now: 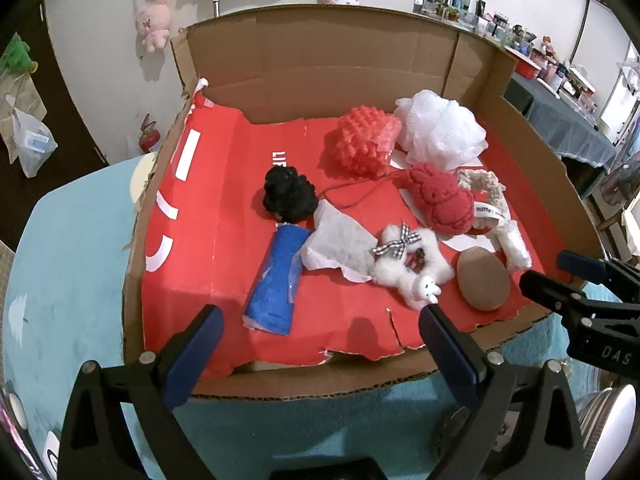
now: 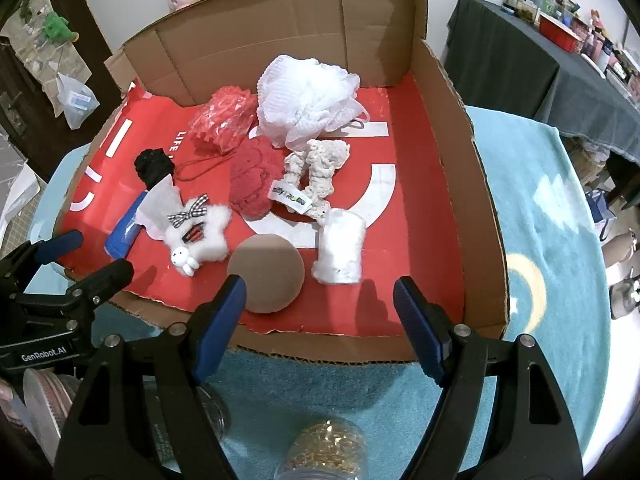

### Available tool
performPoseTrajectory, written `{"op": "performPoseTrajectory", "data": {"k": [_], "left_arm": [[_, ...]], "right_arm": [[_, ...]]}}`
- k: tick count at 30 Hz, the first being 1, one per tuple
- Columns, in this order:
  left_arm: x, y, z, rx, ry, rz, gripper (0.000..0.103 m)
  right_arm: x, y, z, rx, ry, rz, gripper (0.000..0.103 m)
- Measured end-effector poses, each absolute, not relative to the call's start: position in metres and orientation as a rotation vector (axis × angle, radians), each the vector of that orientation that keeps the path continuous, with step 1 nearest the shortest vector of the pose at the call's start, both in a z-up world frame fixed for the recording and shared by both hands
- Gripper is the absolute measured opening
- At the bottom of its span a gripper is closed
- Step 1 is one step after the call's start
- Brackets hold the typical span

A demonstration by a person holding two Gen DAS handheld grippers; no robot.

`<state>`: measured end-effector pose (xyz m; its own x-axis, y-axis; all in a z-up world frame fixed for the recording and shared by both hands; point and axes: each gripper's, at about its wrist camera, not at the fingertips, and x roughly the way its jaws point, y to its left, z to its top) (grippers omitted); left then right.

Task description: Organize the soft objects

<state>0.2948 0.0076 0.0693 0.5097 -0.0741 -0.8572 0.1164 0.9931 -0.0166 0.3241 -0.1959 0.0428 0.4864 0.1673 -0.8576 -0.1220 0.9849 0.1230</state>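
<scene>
A cardboard box [image 1: 320, 380] with a red floor holds several soft things: a white mesh pouf [image 1: 440, 128], a red knobbly sponge [image 1: 366, 142], a black scrunchie [image 1: 288, 194], a red rabbit plush [image 1: 442, 198], a blue roll [image 1: 276, 280], a white fluffy star with a checked bow [image 1: 408, 266] and a brown round puff [image 1: 484, 278]. My left gripper [image 1: 320, 320] hovers open over the box's near edge, nothing between its fingers. My right gripper [image 2: 320, 292] is open too, just short of the brown puff [image 2: 266, 274] and a white cotton roll [image 2: 340, 246].
The box rests on a teal cloth [image 2: 560, 208]. A jar of gold bits [image 2: 324, 452] stands below the right gripper. A dark-clothed table [image 2: 520, 60] with clutter lies at the back right. Plush toys [image 1: 154, 26] hang on the wall behind.
</scene>
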Motion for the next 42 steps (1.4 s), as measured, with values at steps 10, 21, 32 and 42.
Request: {"op": "performPoseTrajectory", "data": {"k": [10,21,32,42], "left_arm": [[0.2953,0.0088,0.0675,0.033,1.034,-0.116,0.1],[0.2952,0.0094,0.0669,0.028,1.035,-0.116,0.1],[0.2954,0.0097,0.0664,0.025,1.038,-0.117,0.1],[0.2957,0.0103,0.066,0.022,1.039,-0.114,0.1]], "right_arm": [[0.324,-0.1956,0.0426,0.045,1.047,0.174,0.076],[0.3239,-0.1956,0.0424,0.046,1.047,0.174,0.076],[0.3239,-0.1956,0.0425,0.045,1.047,0.174,0.076],[0.3238,-0.196,0.0421,0.043,1.043,0.173,0.076]]}}
